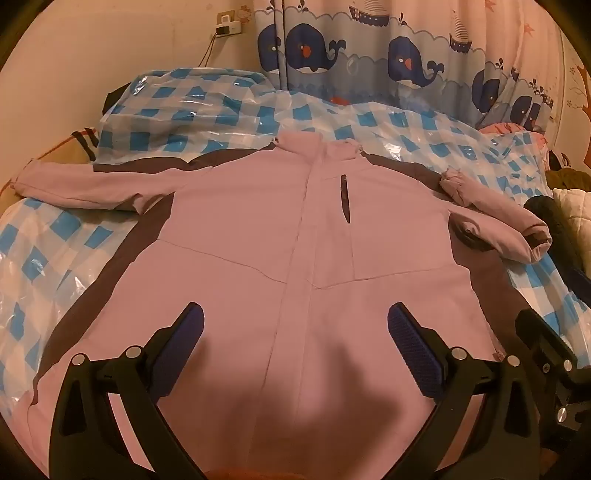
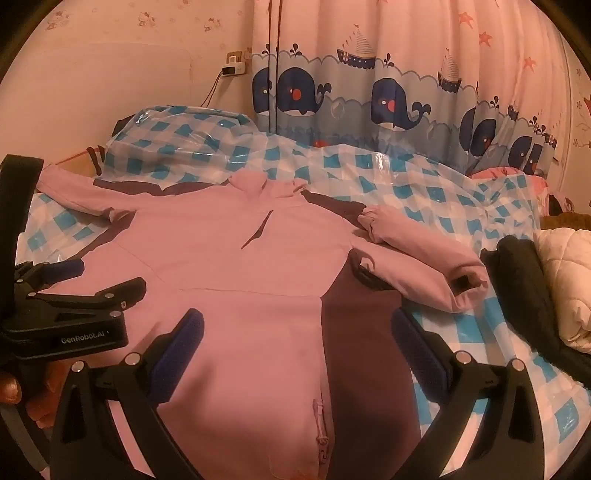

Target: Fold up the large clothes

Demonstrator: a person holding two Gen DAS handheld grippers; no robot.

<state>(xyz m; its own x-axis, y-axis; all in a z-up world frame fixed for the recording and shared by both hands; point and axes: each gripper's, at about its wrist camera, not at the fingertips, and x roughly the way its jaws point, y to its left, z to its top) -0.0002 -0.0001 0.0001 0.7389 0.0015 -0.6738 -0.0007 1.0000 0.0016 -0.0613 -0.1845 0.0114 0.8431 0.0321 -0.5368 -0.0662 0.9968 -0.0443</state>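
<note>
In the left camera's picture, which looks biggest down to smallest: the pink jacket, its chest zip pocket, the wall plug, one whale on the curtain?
1. pink jacket
2. whale
3. chest zip pocket and wall plug: look alike; the plug is farther off, so unranked.

L gripper (image 1: 295, 325) at bottom centre of its frame, jaws spread wide, nothing between pads. R gripper (image 2: 297, 328) same, tilted down (fingertips of a hand (image 2: 9, 387) at lower left edge).

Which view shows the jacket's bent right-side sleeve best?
The right wrist view: the sleeve lies near its middle, doubled back, with the open cuff facing the camera. In the left wrist view the same sleeve sits toward the right edge, smaller, its cuff seen more from the side.
</note>
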